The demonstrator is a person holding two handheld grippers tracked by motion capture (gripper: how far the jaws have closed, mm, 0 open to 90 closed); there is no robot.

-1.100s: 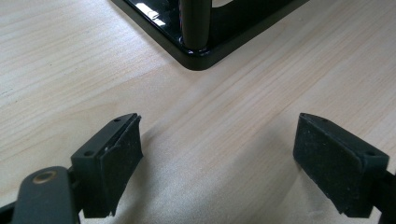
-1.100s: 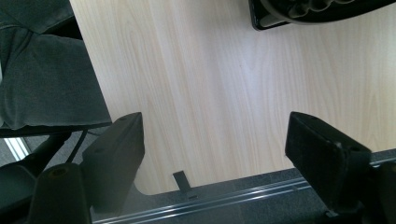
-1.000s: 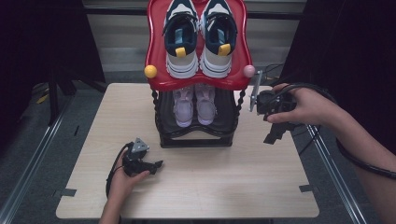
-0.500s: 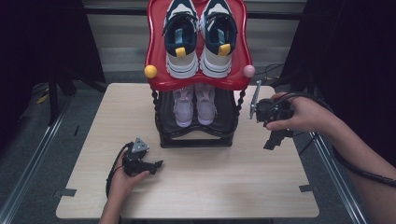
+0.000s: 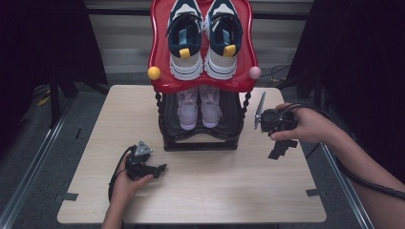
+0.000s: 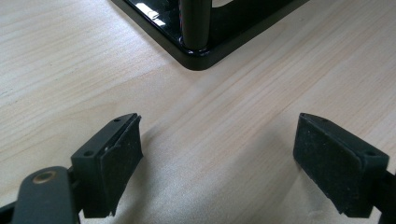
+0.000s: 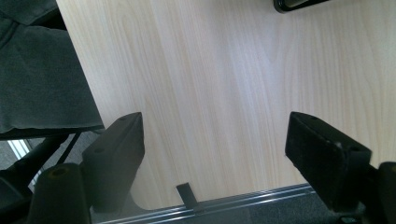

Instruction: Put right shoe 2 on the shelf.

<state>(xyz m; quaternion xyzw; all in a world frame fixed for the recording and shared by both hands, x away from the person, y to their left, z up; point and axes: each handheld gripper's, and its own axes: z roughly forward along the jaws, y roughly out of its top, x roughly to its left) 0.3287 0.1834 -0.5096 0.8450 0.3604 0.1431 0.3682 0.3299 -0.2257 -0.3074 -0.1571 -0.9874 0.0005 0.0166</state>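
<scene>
Pale wooden table [image 5: 200,191] carries a two-tier shoe rack [image 5: 200,138] at its far middle. Rack: red top shelf [image 5: 203,83] with a pair of navy-and-white sneakers [image 5: 203,40]; black lower shelf with a pair of lilac sneakers [image 5: 198,107]. Left gripper [image 5: 160,168] rests low on the table, in front of the rack's near-left corner, jaws spread wide, nothing between them. Right gripper [image 5: 277,149] is held just right of the rack, above the table, jaws spread wide and empty, pointing down toward the table's near edge.
</scene>
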